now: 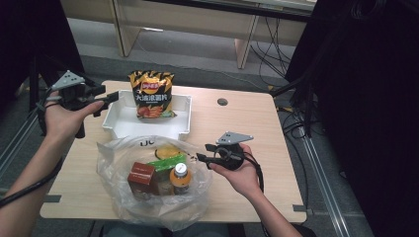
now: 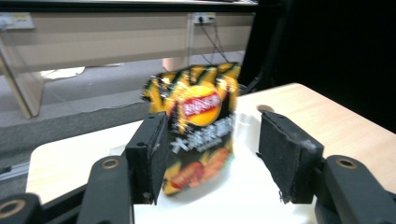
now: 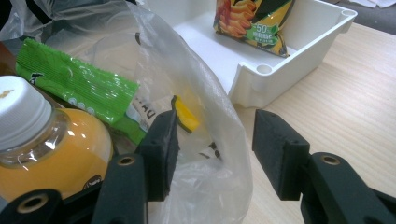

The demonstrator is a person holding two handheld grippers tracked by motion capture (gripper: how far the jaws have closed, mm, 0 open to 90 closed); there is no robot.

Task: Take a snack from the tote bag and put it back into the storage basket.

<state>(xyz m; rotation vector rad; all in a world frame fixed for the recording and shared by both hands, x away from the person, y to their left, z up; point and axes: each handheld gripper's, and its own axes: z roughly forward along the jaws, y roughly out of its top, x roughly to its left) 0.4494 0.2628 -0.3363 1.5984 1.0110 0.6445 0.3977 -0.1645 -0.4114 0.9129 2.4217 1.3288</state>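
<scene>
The crisp bag (image 1: 151, 94) is standing upright in the white tray (image 1: 184, 129) near the counter's (image 1: 247, 123) far edge, leaning on the tray's far wall. The left tongs (image 1: 106, 101) are hovering at the tray's left rim, jaws wide and holding nothing. The right tongs (image 1: 203, 152) are waiting half open and empty at the rim of the clear plastic bag (image 1: 113, 168) by the near edge, where an orange juice bottle (image 1: 181, 178) is standing. The crisp bag is likely light, puffy and crushable, so pinching its crimped top seam is looking safest.
</scene>
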